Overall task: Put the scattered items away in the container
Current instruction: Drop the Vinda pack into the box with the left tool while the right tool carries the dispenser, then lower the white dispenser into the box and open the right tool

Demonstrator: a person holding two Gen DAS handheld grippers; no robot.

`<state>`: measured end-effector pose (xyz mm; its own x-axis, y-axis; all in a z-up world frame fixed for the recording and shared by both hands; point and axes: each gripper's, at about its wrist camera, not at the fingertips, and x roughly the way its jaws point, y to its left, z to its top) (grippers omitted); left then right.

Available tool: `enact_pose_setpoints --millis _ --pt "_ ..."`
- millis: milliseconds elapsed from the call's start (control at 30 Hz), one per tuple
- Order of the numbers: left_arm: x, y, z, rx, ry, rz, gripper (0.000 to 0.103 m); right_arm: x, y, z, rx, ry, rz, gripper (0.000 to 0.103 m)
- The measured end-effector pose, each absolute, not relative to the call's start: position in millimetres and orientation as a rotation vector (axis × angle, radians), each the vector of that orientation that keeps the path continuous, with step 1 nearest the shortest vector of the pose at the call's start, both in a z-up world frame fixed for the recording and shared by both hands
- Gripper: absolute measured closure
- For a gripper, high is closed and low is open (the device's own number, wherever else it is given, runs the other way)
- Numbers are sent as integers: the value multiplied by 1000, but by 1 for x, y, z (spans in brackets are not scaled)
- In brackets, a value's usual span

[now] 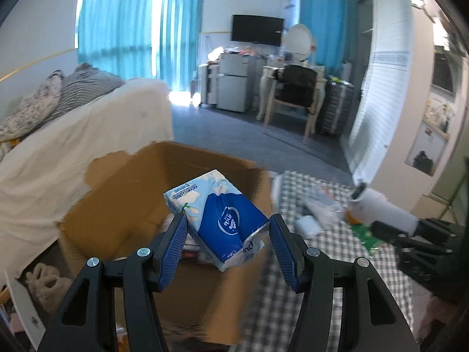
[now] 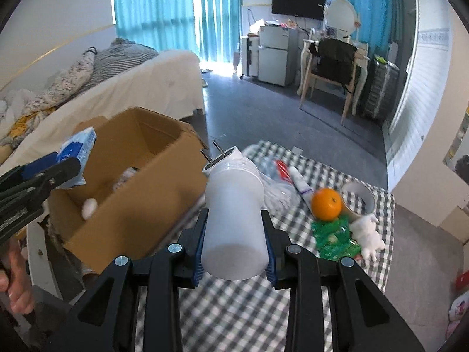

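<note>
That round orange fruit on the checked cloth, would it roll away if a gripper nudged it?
Probably. The round orange fruit has nothing flat to settle on. The green packet and tape roll beside it might stop it. Its firm-looking skin should grip reasonably well.

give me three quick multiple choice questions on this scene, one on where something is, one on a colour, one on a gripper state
1. Where is the tissue pack?
A. above the open cardboard box
B. on the bed
C. beside the orange

2. What colour is the flat packet in front of the orange?
A. red
B. green
C. yellow

3. What is the right gripper doing?
A. hanging open with nothing in it
B. shut on the white plug-in device
C. shut on the tape roll

Answers: 1 A, the box interior shows behind and below the pack. 2 B, it is green on the checked cloth. 3 B, both pads press the device's sides.
</note>
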<state>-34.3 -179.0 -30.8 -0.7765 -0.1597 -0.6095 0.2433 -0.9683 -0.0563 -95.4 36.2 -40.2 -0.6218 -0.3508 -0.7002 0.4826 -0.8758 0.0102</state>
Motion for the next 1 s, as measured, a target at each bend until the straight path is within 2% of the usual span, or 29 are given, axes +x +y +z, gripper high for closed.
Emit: enact_pose_setpoints --millis 233,433,567,1000 --pt "-39 -222 -49 1002 226 -2670 43 -92 -1 -33 976 265 -2404 71" --pt "-44 -242 -60 1026 255 -2638 34 -99 -33 -40 969 293 -2346 71" --pt "-43 -250 -58 999 260 -2632 25 -104 -54 -47 965 298 -2294 71" --pt "-27 -289 -47 946 314 -2585 22 -124 -139 -80 955 345 -2156 71"
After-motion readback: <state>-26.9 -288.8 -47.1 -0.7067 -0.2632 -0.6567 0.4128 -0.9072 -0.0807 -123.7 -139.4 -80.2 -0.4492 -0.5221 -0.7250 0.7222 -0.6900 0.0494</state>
